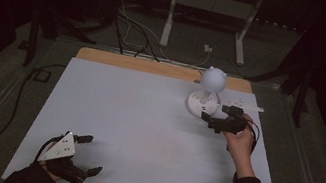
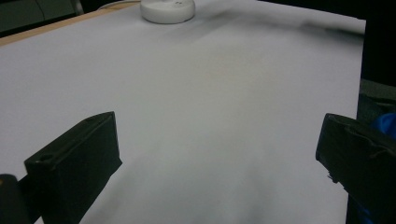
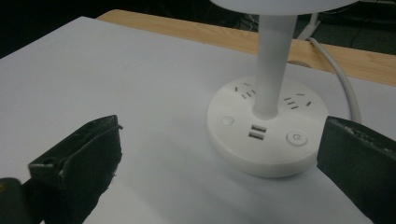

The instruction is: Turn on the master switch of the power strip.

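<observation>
A white lamp [image 1: 206, 96] is seen standing near the far right corner of the white table [image 1: 133, 132], its round base [image 3: 266, 135] flat on the surface and its stem [image 3: 273, 60] upright under a rounded head [image 1: 214, 79]. No brand name or lettering can be read on it — only markings are made out: two socket groups of small slots beside the stem, a pair of USB ports at the front, a plain round button at the left and a button with a power symbol [image 3: 296, 138] at the right. A white cord [image 3: 343, 84] is led off behind the base toward the far edge. The right gripper [image 1: 223, 118] is held just beside the base, on its near right side, with the jaws spread wide and nothing between them. The left gripper [image 1: 89, 154] is held at the near left corner, well apart from the lamp — its jaws are likewise wide apart over bare table.
</observation>
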Action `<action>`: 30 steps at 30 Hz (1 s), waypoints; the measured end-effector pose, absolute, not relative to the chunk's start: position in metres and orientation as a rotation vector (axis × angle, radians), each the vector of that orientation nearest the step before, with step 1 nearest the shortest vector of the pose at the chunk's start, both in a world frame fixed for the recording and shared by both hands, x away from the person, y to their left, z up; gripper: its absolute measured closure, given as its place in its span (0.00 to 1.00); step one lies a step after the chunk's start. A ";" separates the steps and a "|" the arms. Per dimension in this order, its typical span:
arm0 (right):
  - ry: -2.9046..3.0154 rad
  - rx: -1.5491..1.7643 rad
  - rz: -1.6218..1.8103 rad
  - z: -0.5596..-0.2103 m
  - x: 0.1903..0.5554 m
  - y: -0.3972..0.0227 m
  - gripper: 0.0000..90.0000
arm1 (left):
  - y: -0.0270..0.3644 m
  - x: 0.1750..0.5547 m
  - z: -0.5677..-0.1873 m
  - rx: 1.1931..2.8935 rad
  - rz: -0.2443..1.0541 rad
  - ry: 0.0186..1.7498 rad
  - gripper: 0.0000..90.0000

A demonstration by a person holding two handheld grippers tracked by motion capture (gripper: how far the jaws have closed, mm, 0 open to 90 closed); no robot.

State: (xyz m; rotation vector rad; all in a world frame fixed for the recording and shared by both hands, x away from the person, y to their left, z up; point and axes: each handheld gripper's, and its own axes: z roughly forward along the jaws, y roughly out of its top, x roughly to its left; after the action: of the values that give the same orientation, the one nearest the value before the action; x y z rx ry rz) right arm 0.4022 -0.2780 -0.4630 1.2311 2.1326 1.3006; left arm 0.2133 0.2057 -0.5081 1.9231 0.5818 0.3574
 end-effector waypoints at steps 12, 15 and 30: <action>2.117 1.289 1.269 -0.467 0.422 -0.283 0.00 | 0.206 0.213 -0.508 1.924 0.355 0.584 0.00; 2.116 1.300 1.257 -0.468 0.427 -0.284 0.00 | 0.206 0.213 -0.508 1.924 0.354 0.584 0.00; 2.116 1.336 1.248 -0.479 0.445 -0.288 0.00 | 0.206 0.214 -0.508 1.920 0.353 0.586 0.00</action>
State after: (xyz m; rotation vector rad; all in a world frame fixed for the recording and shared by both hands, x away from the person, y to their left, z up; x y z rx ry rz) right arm 0.4447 -0.2878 -0.4791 1.3356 2.1158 1.2476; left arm 0.2136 0.2056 -0.5084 1.9200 0.5864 0.3528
